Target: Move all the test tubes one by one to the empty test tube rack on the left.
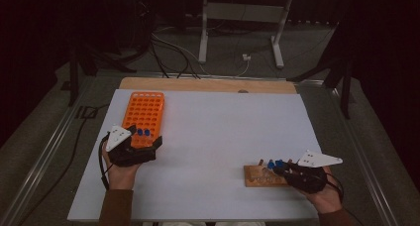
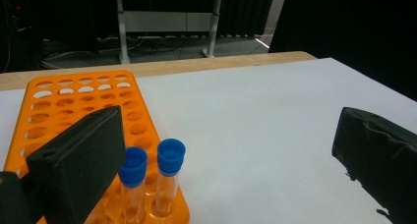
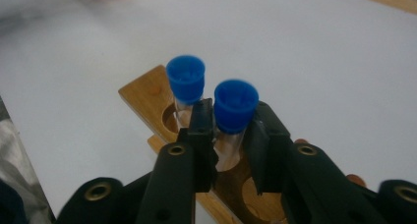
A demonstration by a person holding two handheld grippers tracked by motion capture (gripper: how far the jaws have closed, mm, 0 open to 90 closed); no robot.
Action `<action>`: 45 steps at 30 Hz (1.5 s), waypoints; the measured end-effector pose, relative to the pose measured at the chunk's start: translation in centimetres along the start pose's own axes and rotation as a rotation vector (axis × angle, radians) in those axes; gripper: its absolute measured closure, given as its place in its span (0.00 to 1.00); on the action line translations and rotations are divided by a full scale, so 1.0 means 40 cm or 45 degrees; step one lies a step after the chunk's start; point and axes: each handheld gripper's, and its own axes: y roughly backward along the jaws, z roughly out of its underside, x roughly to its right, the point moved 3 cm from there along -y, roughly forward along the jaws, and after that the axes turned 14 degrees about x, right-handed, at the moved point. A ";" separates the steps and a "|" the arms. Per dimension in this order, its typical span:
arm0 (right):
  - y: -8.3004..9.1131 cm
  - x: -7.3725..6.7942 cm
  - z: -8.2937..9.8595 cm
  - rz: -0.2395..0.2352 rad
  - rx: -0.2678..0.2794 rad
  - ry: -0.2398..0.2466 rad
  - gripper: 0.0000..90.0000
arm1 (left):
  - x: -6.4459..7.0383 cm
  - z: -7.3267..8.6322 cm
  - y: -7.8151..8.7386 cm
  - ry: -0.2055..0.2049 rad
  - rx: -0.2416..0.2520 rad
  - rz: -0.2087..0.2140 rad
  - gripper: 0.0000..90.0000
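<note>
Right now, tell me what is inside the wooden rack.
The wooden rack holds two blue-capped tubes; the right gripper closes around the nearer one. Its jaws hide the holes below.

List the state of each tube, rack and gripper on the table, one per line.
Right gripper: shut on the near blue-capped tube, upright in the wooden rack.
Far blue-capped tube: upright in the wooden rack, capped, free.
Left gripper: open, at the orange rack.
Two capped tubes: upright in the orange rack.
</note>
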 end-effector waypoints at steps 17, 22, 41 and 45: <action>0.017 -0.003 -0.020 -0.017 0.027 -0.008 0.85 | -0.005 -0.006 0.004 0.012 0.015 0.000 0.01; 0.026 -0.004 -0.036 -0.016 0.038 -0.006 0.86 | -0.005 -0.006 0.004 0.009 0.016 0.000 0.01; 0.074 0.019 -0.106 -0.035 0.095 -0.052 0.86 | -0.003 -0.004 0.004 -0.004 0.017 -0.007 0.01; 0.086 0.027 -0.128 -0.046 0.114 -0.067 0.86 | -0.003 -0.005 0.004 -0.003 0.019 -0.007 0.01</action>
